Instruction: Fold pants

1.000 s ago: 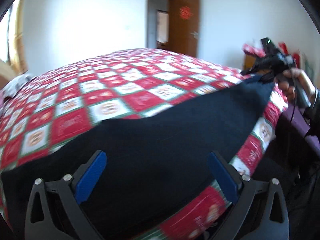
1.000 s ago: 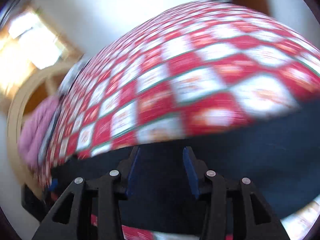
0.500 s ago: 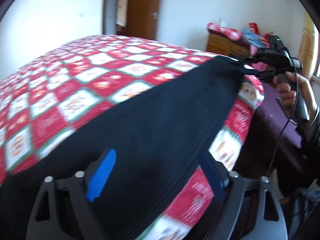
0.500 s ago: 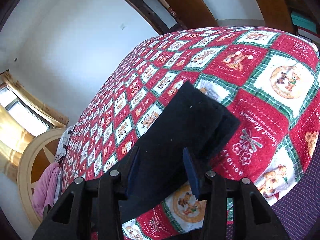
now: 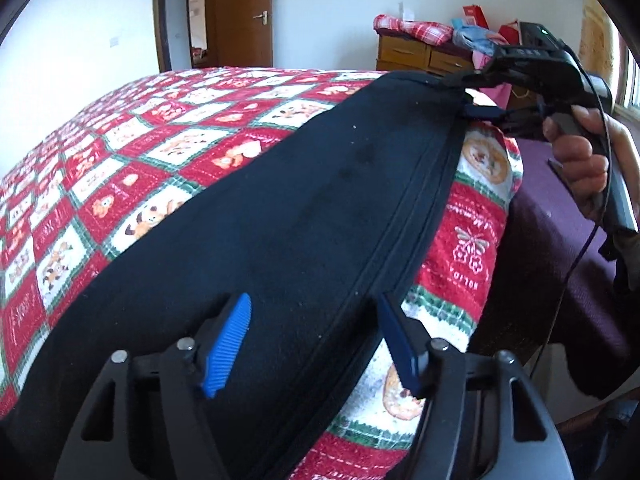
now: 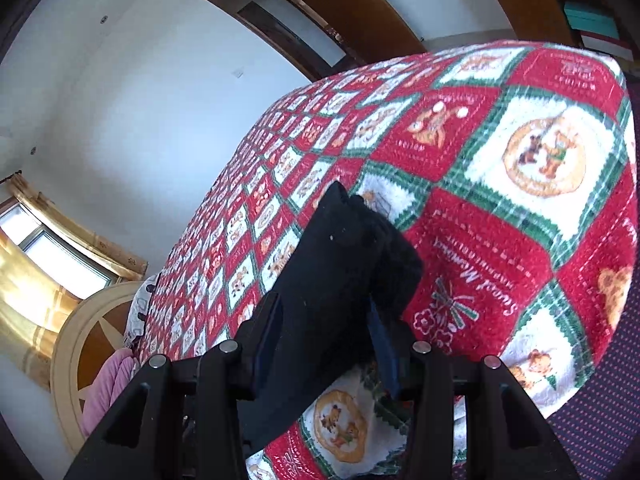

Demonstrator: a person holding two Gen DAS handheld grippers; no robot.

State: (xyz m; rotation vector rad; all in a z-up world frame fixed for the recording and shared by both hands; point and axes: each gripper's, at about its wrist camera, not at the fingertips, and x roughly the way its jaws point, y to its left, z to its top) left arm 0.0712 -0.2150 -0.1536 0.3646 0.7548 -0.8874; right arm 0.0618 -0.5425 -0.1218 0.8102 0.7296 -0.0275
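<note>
Black pants [image 5: 304, 216] lie stretched out along the near edge of a bed with a red, white and green checked blanket [image 5: 168, 148]. My left gripper [image 5: 316, 332] straddles one end of the pants, its blue pads apart with cloth between them. My right gripper [image 5: 464, 98] is seen from the left wrist view, pinching the far end of the pants. In the right wrist view the right gripper [image 6: 326, 332] has its pads closed on a folded end of the black pants [image 6: 340, 264], lifted over the blanket [image 6: 520, 168].
A wooden dresser [image 5: 416, 54] piled with cloth stands past the bed's right corner. A brown door [image 5: 240, 12] is open behind the bed. A purple carpet [image 5: 560, 248] covers the floor at right. A round wooden headboard [image 6: 84, 340] and pink cloth [image 6: 108, 384] lie at the bed's far end.
The left gripper's pads have closed in around the pants edge. The right gripper has kept its hold on the far end and lifted it; both views have swung toward the bed's corner.
</note>
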